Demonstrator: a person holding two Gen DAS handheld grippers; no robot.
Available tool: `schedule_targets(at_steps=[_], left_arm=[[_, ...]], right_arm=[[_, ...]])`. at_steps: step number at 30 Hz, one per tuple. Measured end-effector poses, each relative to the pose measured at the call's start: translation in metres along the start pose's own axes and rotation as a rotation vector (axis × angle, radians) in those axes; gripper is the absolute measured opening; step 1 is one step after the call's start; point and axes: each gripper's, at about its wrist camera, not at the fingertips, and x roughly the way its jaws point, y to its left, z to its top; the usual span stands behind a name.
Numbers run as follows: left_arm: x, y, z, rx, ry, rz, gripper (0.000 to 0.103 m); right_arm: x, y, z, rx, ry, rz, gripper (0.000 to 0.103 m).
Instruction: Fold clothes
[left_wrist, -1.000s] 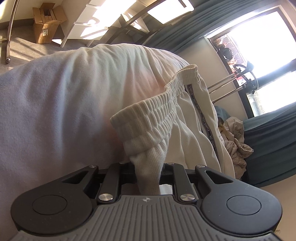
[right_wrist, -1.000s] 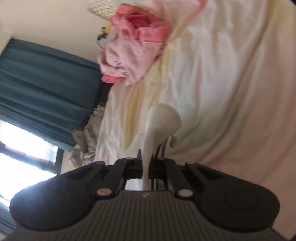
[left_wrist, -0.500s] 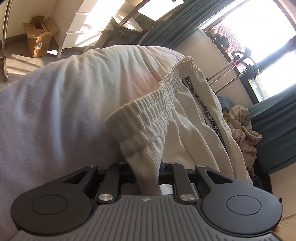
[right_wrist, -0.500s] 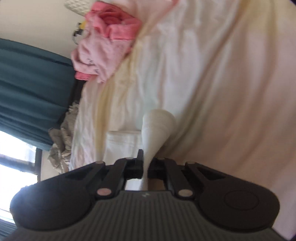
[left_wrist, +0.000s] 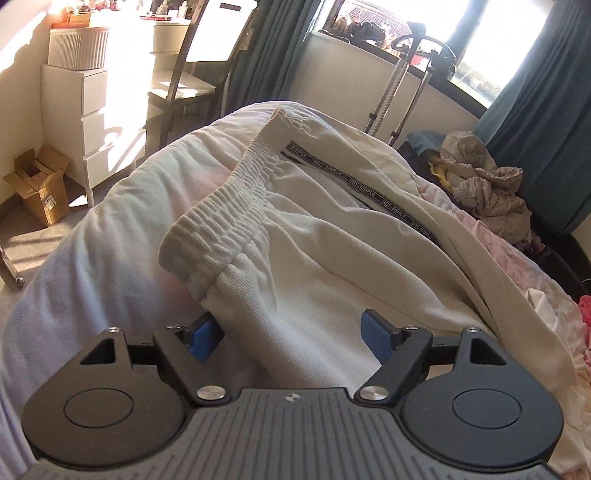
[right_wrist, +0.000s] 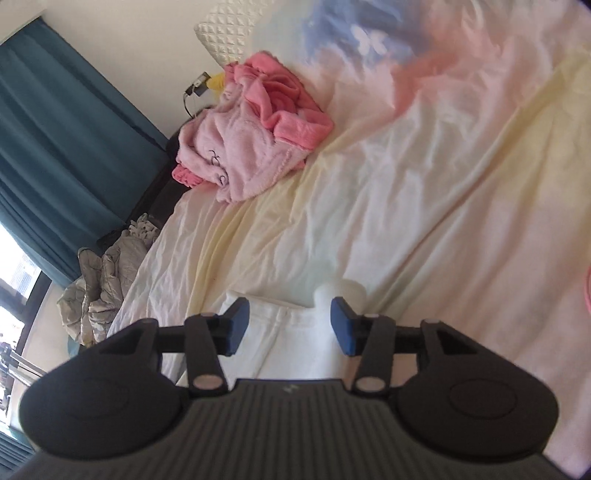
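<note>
On the bed (left_wrist: 81, 280), a pair of white trousers (left_wrist: 314, 266) lies spread out, its elastic waistband (left_wrist: 229, 206) running away from the left gripper (left_wrist: 291, 336) toward the window, with a dark printed tape showing along the inside beyond the waistband. The left gripper stands wide open: its blue pads (left_wrist: 376, 338) sit on either side of a thick fold of the trousers, and neither pad presses the cloth as far as I can see. The right gripper (right_wrist: 290, 325) is open just as wide, holding nothing; another part of the white trousers (right_wrist: 291, 343) lies between and below its pads (right_wrist: 341, 325), with a small rounded hump of cloth just past the right-hand pad. Beyond the trousers on the same bed, well apart from them, a heap of pink clothes (right_wrist: 251, 140) rests near the headboard side, and a crumpled grey-beige bundle (left_wrist: 484, 184) sits off the far side of the bed near the curtain (right_wrist: 70, 122).

My reading is that the step in hand is the setting down of the trousers flat, both grips let go, ahead of the first fold. The next move most likely calls for taking fresh hold, one gripper near the waistband and the other toward the leg end, pinching through both layers so nothing slips, then carrying one half over the other with the edges kept in line. The loose hump beside the right gripper may want smoothing first.
</note>
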Motion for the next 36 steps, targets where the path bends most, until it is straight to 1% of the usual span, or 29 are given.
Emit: schedule_targets(at_steps=[1, 2, 4, 9, 12, 15, 18, 23, 26, 28, 32, 36], left_arm=[[-0.004, -0.005, -0.001, 0.012, -0.005, 0.009, 0.088], [-0.008, -0.009, -0.002, 0.02, -0.009, 0.019, 0.09], [-0.017, -0.013, -0.003, 0.028, -0.028, 0.026, 0.092], [-0.03, -0.01, 0.001, 0.001, -0.079, 0.087, 0.093], [-0.037, -0.013, 0.006, -0.01, -0.116, 0.083, 0.093], [-0.04, -0.03, 0.008, 0.029, -0.161, 0.053, 0.094], [-0.035, -0.063, 0.002, 0.099, -0.196, -0.019, 0.094], [-0.017, -0.138, -0.014, 0.263, -0.202, -0.162, 0.095], [-0.007, -0.184, -0.023, 0.358, -0.214, -0.218, 0.095], [-0.003, -0.209, -0.029, 0.39, -0.226, -0.257, 0.095], [0.009, -0.245, -0.045, 0.42, -0.233, -0.328, 0.097], [0.023, -0.265, -0.067, 0.451, -0.234, -0.345, 0.097]], right_arm=[[-0.009, 0.008, 0.0, -0.042, -0.045, 0.005, 0.056], [-0.015, 0.015, -0.001, -0.073, -0.067, 0.028, 0.06], [-0.021, 0.028, -0.003, -0.114, -0.073, 0.103, 0.06], [-0.026, 0.063, -0.014, -0.229, -0.039, 0.221, 0.06], [-0.03, 0.079, -0.025, -0.276, 0.0, 0.284, 0.06], [-0.031, 0.092, -0.038, -0.311, 0.052, 0.326, 0.06], [-0.031, 0.102, -0.055, -0.35, 0.094, 0.351, 0.06], [-0.034, 0.118, -0.08, -0.421, 0.134, 0.403, 0.06], [-0.034, 0.123, -0.088, -0.438, 0.163, 0.432, 0.06], [-0.034, 0.126, -0.091, -0.452, 0.172, 0.446, 0.06], [-0.035, 0.13, -0.097, -0.47, 0.18, 0.462, 0.06], [-0.037, 0.136, -0.104, -0.508, 0.172, 0.476, 0.06]])
